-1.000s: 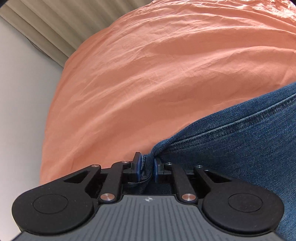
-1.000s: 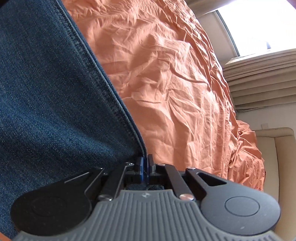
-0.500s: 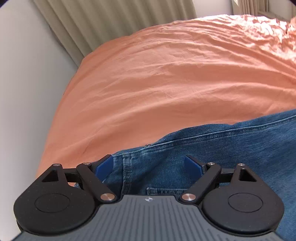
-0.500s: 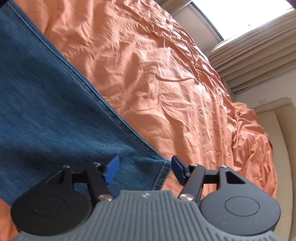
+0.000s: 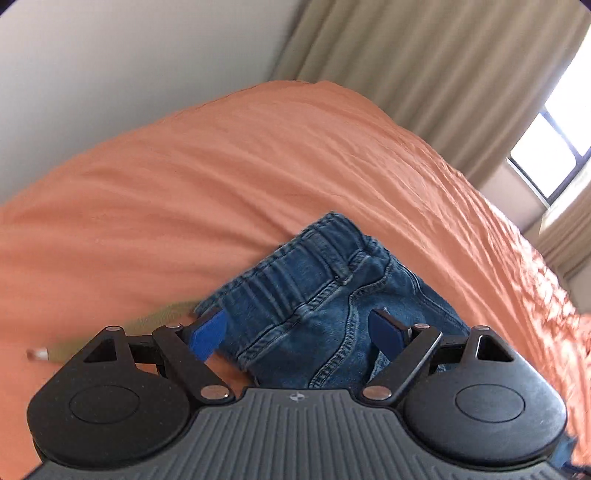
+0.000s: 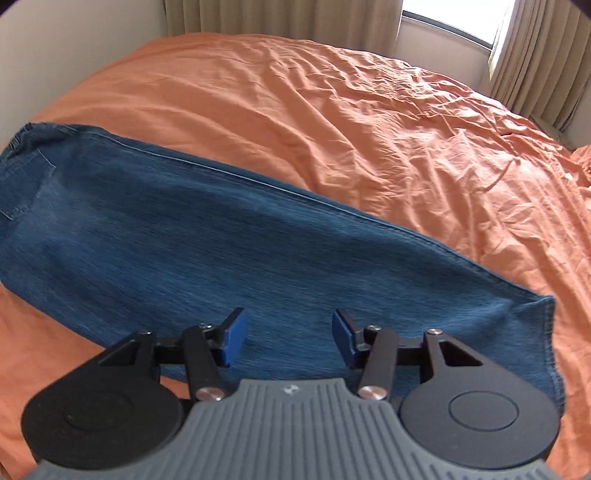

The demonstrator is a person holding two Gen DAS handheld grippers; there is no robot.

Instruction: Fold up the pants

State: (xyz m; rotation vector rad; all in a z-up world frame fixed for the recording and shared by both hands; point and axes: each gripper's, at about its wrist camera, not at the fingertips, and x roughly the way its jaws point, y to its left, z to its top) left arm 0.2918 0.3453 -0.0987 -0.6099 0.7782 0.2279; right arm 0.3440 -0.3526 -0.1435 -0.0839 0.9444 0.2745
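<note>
Blue denim pants (image 6: 207, 236) lie flat on the orange bed sheet (image 6: 369, 122), folded lengthwise, waist at the far left and hem at the right. In the left wrist view the elastic waistband (image 5: 317, 266) sits just past my left gripper (image 5: 295, 332), which is open and empty above the waist end. My right gripper (image 6: 286, 338) is open and empty, raised above the leg part near the hem (image 6: 550, 332).
The orange sheet (image 5: 221, 177) covers the whole bed and is wrinkled at the right. Beige curtains (image 5: 424, 66) and a bright window (image 6: 454, 18) stand behind the bed. A white wall (image 5: 110, 55) lies at the left. A blurred greenish object (image 5: 122, 328) shows beside the left fingers.
Both grippers were shut on the denim a second ago, then opened and let go. Both have since lifted and pulled back, so more of the pants and room shows.
</note>
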